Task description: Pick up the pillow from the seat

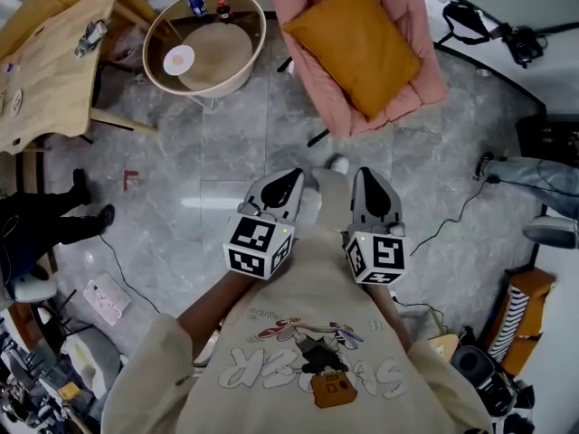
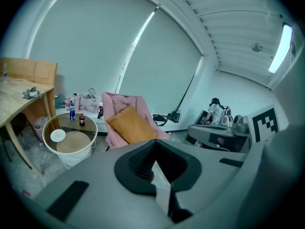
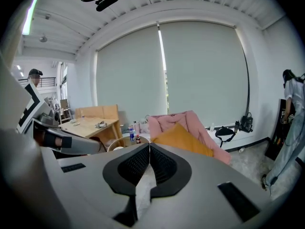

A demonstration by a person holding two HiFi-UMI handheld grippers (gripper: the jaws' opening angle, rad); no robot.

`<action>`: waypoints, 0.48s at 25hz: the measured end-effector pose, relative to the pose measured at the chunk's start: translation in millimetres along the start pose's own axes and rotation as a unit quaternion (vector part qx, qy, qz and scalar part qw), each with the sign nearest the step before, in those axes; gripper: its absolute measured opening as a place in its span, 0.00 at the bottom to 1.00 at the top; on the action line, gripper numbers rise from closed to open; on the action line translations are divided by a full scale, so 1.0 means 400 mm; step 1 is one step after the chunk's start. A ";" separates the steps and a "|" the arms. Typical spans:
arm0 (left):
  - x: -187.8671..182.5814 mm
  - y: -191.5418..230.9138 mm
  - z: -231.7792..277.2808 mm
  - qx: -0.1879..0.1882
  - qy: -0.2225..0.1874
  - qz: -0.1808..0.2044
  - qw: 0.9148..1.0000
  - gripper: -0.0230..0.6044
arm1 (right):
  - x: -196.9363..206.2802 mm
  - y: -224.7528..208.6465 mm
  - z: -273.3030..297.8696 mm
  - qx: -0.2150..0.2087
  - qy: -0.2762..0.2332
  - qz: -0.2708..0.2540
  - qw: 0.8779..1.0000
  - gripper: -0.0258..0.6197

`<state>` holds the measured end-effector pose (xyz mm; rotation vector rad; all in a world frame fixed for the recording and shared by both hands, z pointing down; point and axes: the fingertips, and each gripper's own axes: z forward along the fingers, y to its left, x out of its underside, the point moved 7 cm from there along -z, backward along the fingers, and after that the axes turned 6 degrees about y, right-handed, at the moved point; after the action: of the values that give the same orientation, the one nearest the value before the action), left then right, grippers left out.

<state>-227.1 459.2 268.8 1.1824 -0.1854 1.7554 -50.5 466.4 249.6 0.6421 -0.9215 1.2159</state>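
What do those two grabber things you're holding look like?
Each is a smooth grey shell, left gripper and right gripper, with black ribbed pads at the tip. A white cube with black square markers sits behind. The sleeves are cream.

pillow [image 1: 353,39] on seat [image 1: 412,7], round table [image 1: 201,80] left
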 end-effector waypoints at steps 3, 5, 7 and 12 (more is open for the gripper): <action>-0.032 0.019 0.035 -0.010 0.001 0.006 1.000 0.04 | -0.019 -0.034 0.042 0.003 -0.006 0.009 1.000 0.07; -0.062 0.034 0.057 -0.016 -0.001 0.009 1.000 0.04 | -0.036 -0.052 0.076 0.000 -0.008 0.010 1.000 0.07; -0.091 0.043 0.089 -0.023 0.000 0.010 1.000 0.04 | -0.058 -0.082 0.111 -0.006 -0.010 0.005 1.000 0.07; -0.143 0.044 0.260 -0.036 0.053 0.012 0.998 0.04 | -0.122 -0.236 0.219 -0.030 -0.003 0.019 0.999 0.07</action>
<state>-172.6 353.4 284.2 1.0364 -0.1984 1.8121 15.1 345.7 256.8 0.5844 -0.9752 1.2154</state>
